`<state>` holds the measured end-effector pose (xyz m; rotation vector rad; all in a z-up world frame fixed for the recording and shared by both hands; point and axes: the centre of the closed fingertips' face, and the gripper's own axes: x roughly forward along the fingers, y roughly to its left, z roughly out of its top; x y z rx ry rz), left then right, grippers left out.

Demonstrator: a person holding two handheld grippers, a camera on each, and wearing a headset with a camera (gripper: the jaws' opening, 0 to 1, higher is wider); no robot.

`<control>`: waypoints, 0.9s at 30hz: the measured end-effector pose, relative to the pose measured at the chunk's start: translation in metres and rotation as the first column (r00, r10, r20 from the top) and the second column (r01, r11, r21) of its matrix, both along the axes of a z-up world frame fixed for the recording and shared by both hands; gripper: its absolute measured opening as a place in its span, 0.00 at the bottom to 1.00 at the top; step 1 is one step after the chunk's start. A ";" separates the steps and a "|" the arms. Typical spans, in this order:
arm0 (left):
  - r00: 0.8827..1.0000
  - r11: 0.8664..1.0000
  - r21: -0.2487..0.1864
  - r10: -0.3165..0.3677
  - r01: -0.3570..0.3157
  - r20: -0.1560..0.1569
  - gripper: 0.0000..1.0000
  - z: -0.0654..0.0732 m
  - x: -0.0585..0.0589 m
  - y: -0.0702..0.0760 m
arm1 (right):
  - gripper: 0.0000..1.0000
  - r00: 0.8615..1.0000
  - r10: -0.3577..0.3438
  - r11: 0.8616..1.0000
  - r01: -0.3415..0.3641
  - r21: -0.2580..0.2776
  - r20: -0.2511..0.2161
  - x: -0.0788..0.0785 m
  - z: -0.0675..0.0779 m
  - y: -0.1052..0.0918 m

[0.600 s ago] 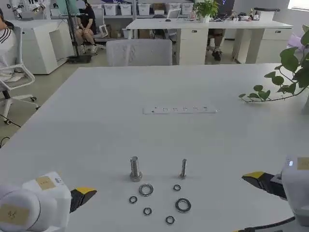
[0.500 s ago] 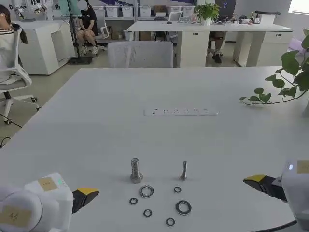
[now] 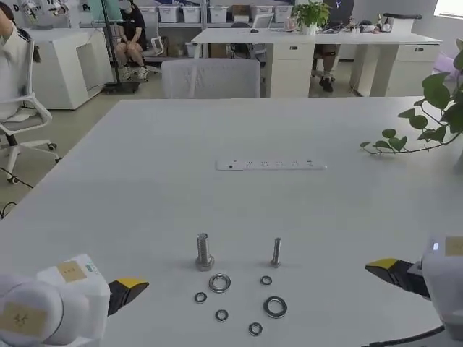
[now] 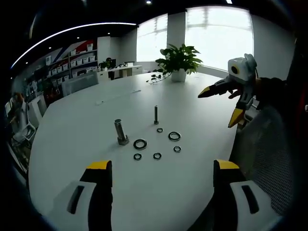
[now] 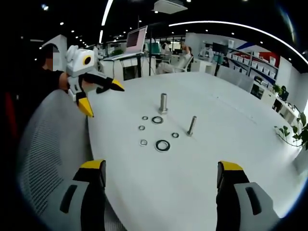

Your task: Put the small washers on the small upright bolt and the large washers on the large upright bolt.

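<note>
- Head view: the thick grey steel bolt [image 3: 203, 251] and the thin grey steel bolt [image 3: 276, 252] stand side by side on the white tabletop [image 3: 289, 210]. Their long axes are vertical, with the threaded ends up. The flat steel ring washers [image 3: 219, 283] lie loose just in front of them. They have not moved since the earlier frame.
- Left gripper view: the left claw [image 4: 162, 166] is wide open and empty, and points toward the bolts.
- Right gripper view: the right claw [image 5: 161, 165] is also wide open and empty.

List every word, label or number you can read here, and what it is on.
Nothing reads legibly.
Too blurred to read: print on the tan stickers on the left gripper.
Too small to read: markings on the power strip lying on the white table.
</note>
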<state>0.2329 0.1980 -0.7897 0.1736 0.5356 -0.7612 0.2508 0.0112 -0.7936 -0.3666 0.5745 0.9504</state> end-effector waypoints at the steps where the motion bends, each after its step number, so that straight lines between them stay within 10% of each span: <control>1: 1.000 1.000 0.002 0.001 -0.001 0.001 0.87 0.000 0.000 0.000 | 0.97 1.000 -0.001 1.000 0.001 0.001 0.000 0.000 0.000 0.000; 27: 1.000 1.000 0.004 -0.001 0.001 -0.008 0.86 -0.002 0.000 -0.001 | 0.97 1.000 0.001 1.000 -0.001 -0.002 -0.010 0.002 -0.006 -0.001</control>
